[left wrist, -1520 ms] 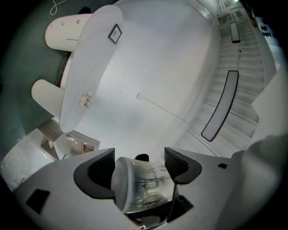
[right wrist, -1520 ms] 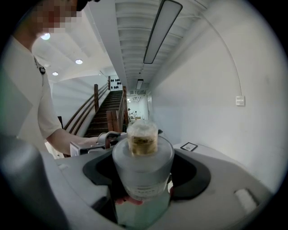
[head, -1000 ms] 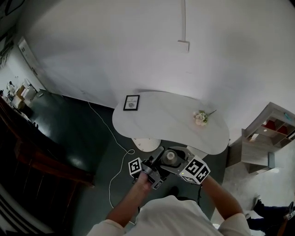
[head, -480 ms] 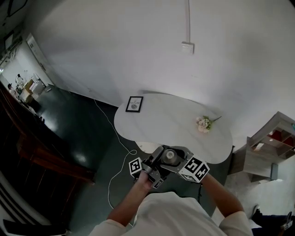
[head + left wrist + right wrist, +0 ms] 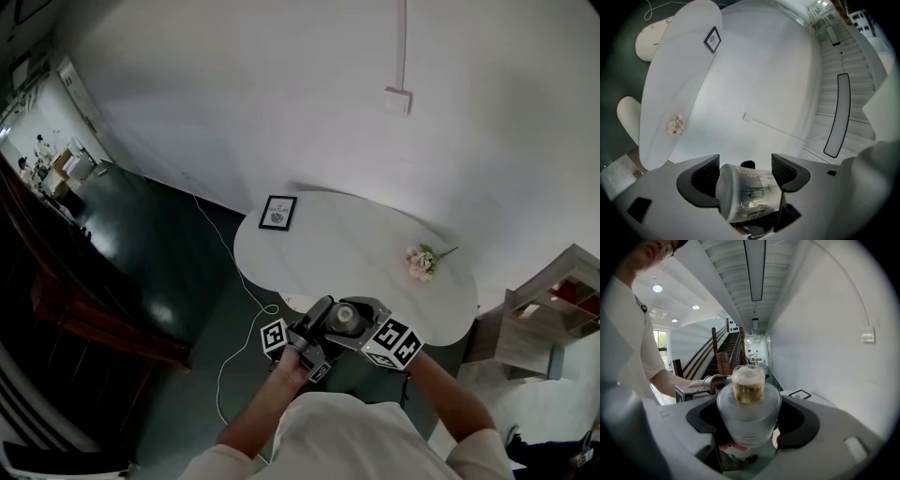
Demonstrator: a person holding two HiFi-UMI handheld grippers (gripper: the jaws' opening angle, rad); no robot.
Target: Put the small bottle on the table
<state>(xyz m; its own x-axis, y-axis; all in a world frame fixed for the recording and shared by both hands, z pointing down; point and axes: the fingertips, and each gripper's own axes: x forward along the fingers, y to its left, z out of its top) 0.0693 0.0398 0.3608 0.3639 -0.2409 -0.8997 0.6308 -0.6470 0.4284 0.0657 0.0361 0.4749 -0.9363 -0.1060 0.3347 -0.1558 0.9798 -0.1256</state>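
The small bottle [image 5: 345, 317] is frosted and clear, with a gold cap, and is held in the air in front of the person's chest. My left gripper [image 5: 317, 330] and right gripper [image 5: 364, 330] meet at it from either side. In the left gripper view the bottle [image 5: 749, 191] lies sideways between the jaws, base towards the camera, and touches both pads. In the right gripper view it [image 5: 748, 414] stands cap up, nestled between both pads. The white oval table [image 5: 356, 246] lies just beyond the grippers.
On the table stand a small framed picture [image 5: 278, 212] at its far left and a sprig of flowers [image 5: 422, 263] at the right. A white stool [image 5: 298, 300] sits under the near edge. A cable [image 5: 223, 281] trails on the dark floor; shelves [image 5: 562, 314] stand at right.
Both grippers have stayed together on the bottle. The view has shifted a little, and the table's near edge now sits slightly closer to the grippers.
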